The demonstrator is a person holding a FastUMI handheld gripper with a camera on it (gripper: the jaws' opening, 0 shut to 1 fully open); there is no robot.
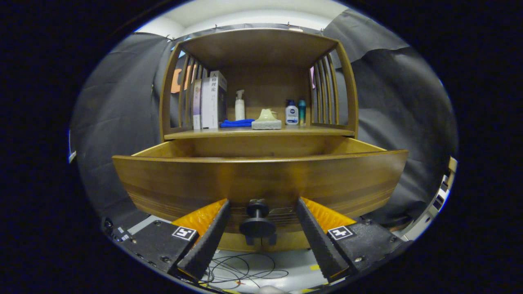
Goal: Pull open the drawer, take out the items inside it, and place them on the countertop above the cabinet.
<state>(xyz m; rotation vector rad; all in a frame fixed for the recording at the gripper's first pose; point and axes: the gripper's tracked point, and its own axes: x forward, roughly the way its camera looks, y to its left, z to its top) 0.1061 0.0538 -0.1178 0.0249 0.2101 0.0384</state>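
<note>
A wooden drawer [261, 179] stands pulled out from its cabinet [261, 53], its curved front panel facing the gripper [261, 208], whose two black ribbed fingers [210, 237] are spread wide on either side of the drawer's dark round knob [258, 222] — neither finger touches it. The knob sits at the lower middle of the drawer front, between the fingertips. The inside of the drawer is hidden behind the front panel, so what it holds cannot be told. Above the drawer, on the countertop [286, 132] under the cabinet's upper shelf, a row of things is lined up: books [212, 102] standing upright at the left edge beside the slatted side, a white spray bottle [240, 105] near the back, a folded blue cloth [237, 123] toward the front edge, and a pale soap dish [266, 120] just right of the cloth at the middle. A white bottle with a blue cap [291, 113] and a slim teal bottle [302, 111] stand side by side near the right slats. Below the drawer — between the fingers — thin black cables [241, 269] loop on the pale floor.
</note>
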